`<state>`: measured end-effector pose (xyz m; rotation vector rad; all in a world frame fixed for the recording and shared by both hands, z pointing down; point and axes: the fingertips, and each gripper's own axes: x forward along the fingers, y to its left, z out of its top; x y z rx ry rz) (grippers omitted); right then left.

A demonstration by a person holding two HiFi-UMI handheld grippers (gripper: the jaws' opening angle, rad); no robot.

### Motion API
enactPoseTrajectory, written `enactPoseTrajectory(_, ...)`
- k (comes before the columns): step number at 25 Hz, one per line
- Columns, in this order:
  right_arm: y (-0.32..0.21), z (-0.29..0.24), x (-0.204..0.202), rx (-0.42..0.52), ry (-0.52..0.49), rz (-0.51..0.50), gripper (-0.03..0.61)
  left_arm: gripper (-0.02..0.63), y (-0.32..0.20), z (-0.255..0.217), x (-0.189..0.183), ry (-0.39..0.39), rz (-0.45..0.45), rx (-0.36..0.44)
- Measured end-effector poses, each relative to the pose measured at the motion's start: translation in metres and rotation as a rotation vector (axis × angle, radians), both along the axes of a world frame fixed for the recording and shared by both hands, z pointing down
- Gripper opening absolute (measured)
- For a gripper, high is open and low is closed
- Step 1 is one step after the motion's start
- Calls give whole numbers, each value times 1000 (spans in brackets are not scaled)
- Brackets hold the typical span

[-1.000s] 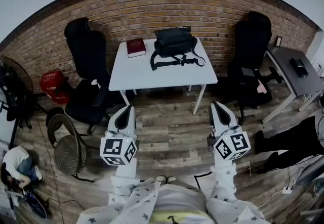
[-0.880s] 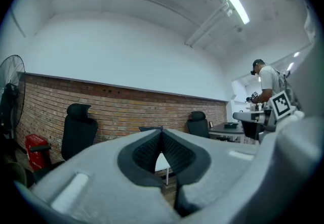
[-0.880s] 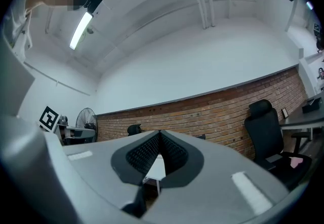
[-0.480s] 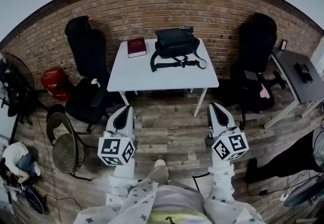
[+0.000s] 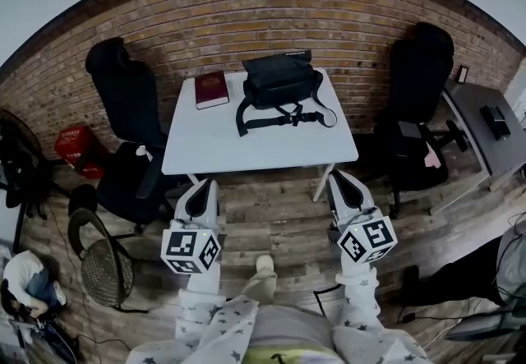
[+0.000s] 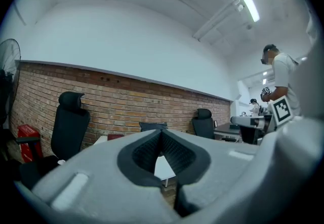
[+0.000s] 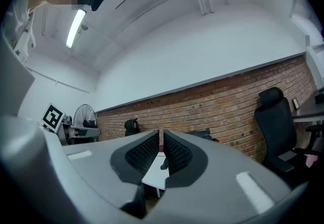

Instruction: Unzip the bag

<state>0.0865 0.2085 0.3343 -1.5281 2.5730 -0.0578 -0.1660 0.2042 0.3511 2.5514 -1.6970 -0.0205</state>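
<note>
The left gripper [image 5: 204,186] and right gripper [image 5: 338,180] are held level over the floor, just short of the counter [image 5: 246,149]. The left jaws are pressed together and the right all but closed, both empty, probably because nothing is within reach yet. The black bag [image 5: 279,75] sits at the counter's far edge near the brick wall, unopened as far as I can tell.

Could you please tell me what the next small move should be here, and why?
Probably carry both tongs forward to the white table. The left tongs and right tongs hang closed and empty over the floor, short of it, and the black bag lies at its far side, untouched.
</note>
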Motion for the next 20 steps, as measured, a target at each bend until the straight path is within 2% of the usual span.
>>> enactPoseTrajectory(6,-84,17,-18,-68,25,-16,29,-2,-82,8,3,28,42,-44)
enactPoseTrajectory(10,-132,30,-33,-102,34,-31,51,24,-128,16,1,33,61,-74)
enactPoseTrajectory(20,-222,51,-52,-155,57,-73,90,76,-213,32,3,11,83,-124)
